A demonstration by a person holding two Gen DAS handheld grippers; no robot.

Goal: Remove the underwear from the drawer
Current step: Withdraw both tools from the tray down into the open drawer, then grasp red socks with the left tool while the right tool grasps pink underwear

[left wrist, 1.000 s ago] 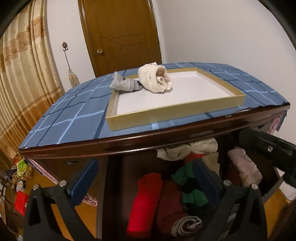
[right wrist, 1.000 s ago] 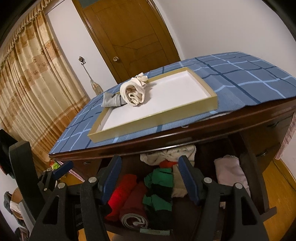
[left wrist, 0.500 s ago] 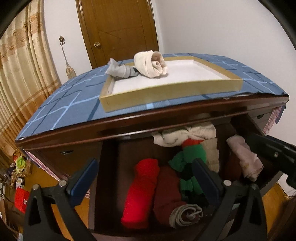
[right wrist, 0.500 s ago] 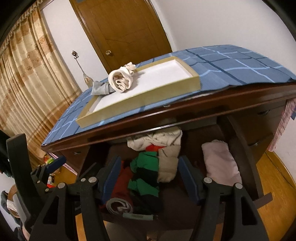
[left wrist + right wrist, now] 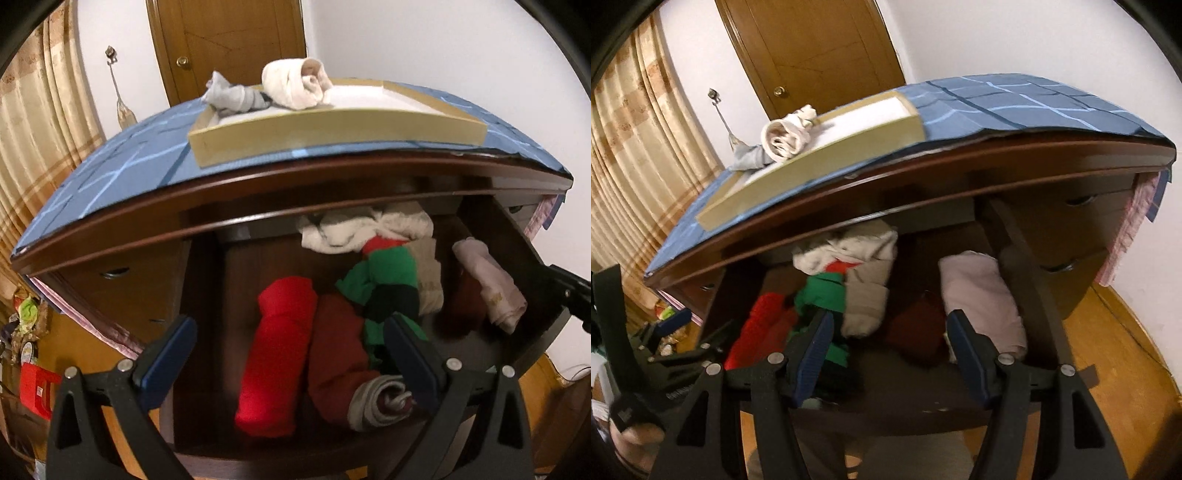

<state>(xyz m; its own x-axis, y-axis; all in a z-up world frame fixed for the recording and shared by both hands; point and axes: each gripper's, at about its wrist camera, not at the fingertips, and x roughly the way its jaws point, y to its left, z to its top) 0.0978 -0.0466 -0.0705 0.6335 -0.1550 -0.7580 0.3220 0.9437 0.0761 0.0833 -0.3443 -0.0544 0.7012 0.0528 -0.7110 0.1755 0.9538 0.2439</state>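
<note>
The open drawer holds rolled underwear: a bright red roll, a dark red roll, a green and black piece, a white piece and a pale pink roll. My left gripper is open and empty, just above the red rolls. My right gripper is open and empty, above a dark red piece, between the beige roll and the pink roll.
A shallow yellow tray on the blue checked cloth of the dresser top holds a cream roll and a grey roll. A wooden door and curtains stand behind. More drawers are at the right.
Both grippers have dropped lower and closer to the open drawer. The dresser top now sits higher in both views. Both stay open and empty.
</note>
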